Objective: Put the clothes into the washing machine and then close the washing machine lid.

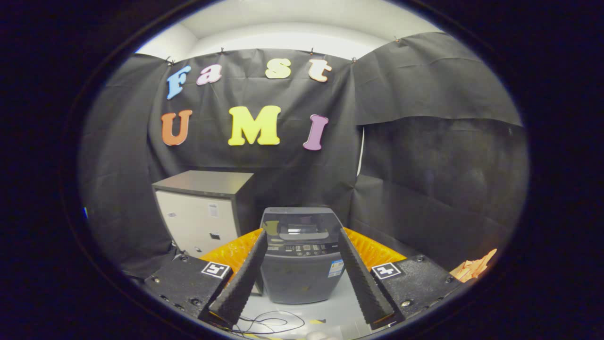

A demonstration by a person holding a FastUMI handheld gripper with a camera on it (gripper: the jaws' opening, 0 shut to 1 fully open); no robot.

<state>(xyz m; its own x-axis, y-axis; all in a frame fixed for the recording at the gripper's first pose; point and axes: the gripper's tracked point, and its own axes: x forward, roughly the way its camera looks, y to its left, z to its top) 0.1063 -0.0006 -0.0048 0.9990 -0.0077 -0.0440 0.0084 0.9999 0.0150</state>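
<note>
Holding my tool [302, 278] spread wide and gripping nothing, I have the washing machine [302, 255] standing on the floor just ahead, framed between the two fingers, with a pale cabinet [200, 212] beside it. Its lid [297, 224] appears to lie flat and shut, though at this range I cannot be sure. I judge the first step barely begun: the next move calls for turning toward the orange clothes [474, 268] off to my right and pinching them.
</note>
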